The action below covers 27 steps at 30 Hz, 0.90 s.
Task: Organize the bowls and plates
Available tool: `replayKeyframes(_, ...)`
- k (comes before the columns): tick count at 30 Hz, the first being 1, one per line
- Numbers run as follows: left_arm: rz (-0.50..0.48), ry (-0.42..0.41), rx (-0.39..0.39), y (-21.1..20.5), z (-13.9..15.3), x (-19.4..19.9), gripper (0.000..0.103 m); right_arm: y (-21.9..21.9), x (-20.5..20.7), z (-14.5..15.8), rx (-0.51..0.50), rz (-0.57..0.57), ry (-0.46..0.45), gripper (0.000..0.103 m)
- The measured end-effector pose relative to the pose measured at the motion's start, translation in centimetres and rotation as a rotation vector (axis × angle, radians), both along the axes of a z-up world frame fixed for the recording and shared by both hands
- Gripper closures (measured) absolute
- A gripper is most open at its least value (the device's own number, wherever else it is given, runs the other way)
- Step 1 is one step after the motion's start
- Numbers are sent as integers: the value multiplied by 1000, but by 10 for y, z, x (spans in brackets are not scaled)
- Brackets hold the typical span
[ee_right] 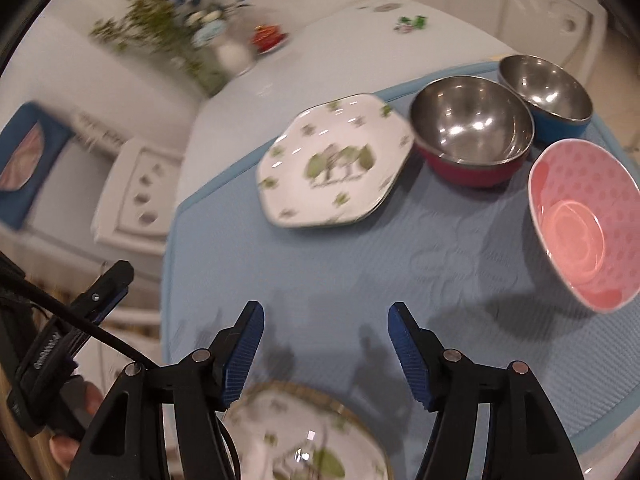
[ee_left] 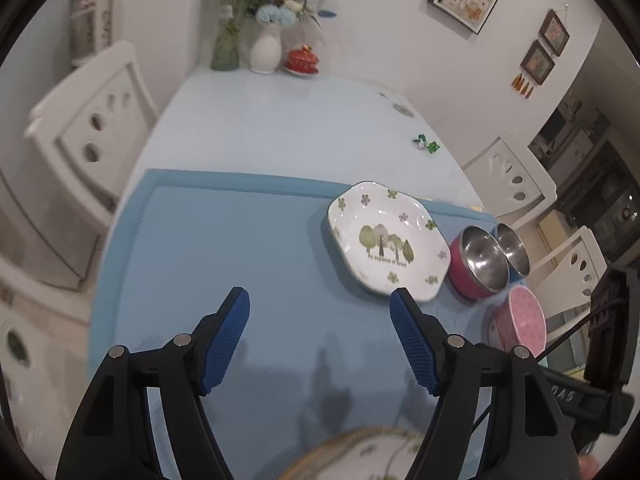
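Both tools, left tool (ee_left: 320, 294) and right tool (ee_right: 326, 310), are spread, empty. The tree plate (ee_right: 334, 160) beside the red bowl (ee_right: 472, 132) looks glazed, slippery, fragile; take its raised rim.

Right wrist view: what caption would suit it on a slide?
Open right gripper above a blue mat holding a tree-patterned white plate, two steel bowls and a pink dotted bowl.

I count two white tree-print plates: one square plate (ee_right: 334, 164) out on the mat and a second plate (ee_right: 304, 436) just under my jaws. Bowls come to three: a red steel bowl (ee_right: 472, 136), a blue steel bowl (ee_right: 546, 94) and one pink dotted bowl (ee_right: 584, 224). Two vases, a glass vase (ee_left: 225, 46) and a white vase (ee_left: 265, 53), stand at the counter's far end.
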<state>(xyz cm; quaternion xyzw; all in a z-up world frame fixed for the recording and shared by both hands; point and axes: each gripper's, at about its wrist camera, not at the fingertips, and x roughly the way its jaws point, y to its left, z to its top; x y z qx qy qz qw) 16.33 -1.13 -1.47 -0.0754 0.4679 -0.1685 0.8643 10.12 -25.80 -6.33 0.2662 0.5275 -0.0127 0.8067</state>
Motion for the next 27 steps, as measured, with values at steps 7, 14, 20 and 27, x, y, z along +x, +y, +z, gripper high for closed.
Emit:
replayKeyframes(7, -55, 122, -42, -31, -49, 67, 32, -20, 46, -40, -19, -83, 61, 41)
replayKeyframes(14, -110, 169, -1, -66, -90, 115, 34, -30, 76, -70, -32, -109, 97, 41)
replayKeyframes(20, -136, 191, 11, -83, -114, 145, 40, -32, 94, -85, -32, -98, 101, 47)
replayKeyframes(27, -173, 170, 13, -95, -122, 158, 62, -25, 108, -88, -102, -44, 53, 64)
